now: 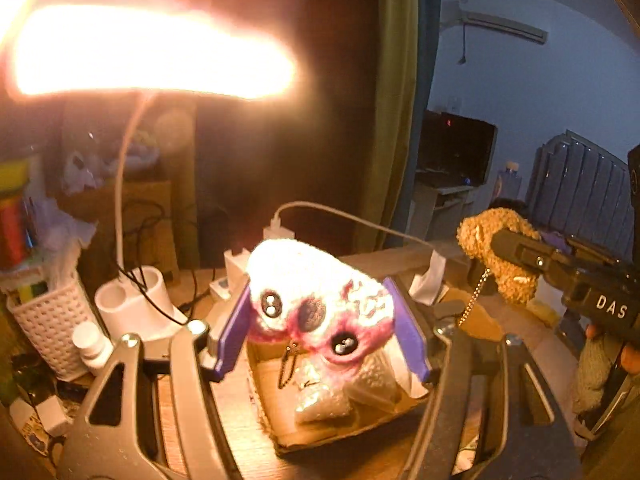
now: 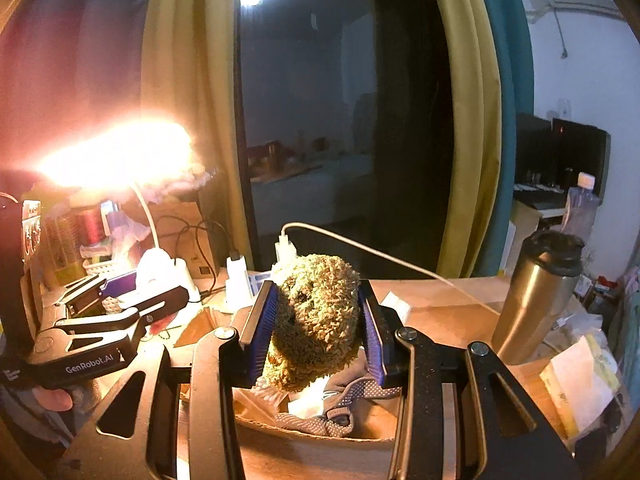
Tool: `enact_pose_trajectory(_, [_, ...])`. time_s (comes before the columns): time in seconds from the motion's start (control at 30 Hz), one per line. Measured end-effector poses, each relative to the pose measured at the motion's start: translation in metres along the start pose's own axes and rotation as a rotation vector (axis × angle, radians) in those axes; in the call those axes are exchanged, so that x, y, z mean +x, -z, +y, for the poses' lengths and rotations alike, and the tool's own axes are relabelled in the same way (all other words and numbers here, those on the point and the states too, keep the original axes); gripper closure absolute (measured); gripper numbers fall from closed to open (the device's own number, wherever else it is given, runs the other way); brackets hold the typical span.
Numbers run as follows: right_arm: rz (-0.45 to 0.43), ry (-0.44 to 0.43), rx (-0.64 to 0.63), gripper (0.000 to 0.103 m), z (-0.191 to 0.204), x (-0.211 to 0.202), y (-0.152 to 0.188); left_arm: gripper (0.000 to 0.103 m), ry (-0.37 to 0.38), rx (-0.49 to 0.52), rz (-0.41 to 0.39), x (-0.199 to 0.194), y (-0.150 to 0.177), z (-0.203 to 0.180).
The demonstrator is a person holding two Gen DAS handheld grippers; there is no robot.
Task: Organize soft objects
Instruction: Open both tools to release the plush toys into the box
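- Two grippers hang over a cluttered wooden desk [image 2: 440,300], each one clamped on a soft toy.
- Biggest on the desk is a shallow cardboard box [image 1: 288,420], lying right under both grippers; a clear plastic bag [image 1: 324,400] lies inside it in the left wrist view, and a dotted grey cloth [image 2: 340,412] in the right wrist view.
- Behind it a lit desk lamp [image 1: 152,52] glares over everything, its white base [image 1: 132,300] standing at the left.
- A steel travel mug [image 2: 536,296] stands upright to the right of the box, well apart from the toys.
- The left gripper [image 1: 320,316] has its purple pads pressed on both sides of a white and pink plush toy [image 1: 316,300], held above the box with a small chain dangling from it.
- The right gripper [image 2: 320,328] squeezes a brown fuzzy toy [image 2: 316,316] between its blue pads, also above the box.
- A white woven basket [image 1: 48,320] of odds and ends sits at the far left.
- A white charger cable [image 2: 380,256] arcs across the back of the desk.
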State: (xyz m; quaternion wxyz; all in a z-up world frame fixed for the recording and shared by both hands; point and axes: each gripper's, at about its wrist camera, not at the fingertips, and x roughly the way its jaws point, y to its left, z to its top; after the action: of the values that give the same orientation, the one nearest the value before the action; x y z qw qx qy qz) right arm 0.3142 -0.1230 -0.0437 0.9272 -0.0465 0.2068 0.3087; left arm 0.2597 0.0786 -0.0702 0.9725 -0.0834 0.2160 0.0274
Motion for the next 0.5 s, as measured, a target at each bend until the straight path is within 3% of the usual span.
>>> enact_pose_trajectory(0.33, [0.079,-0.022,0.029,0.062,-0.007,0.039,0.017,0.037,-0.002,-0.026,0.096,0.040,0.016,0.010])
enact_pose_trajectory(0.5, [0.107,-0.031,0.034,0.062,-0.006,0.053,0.024,0.031,-0.004,-0.034,0.136,0.052,0.026,0.011])
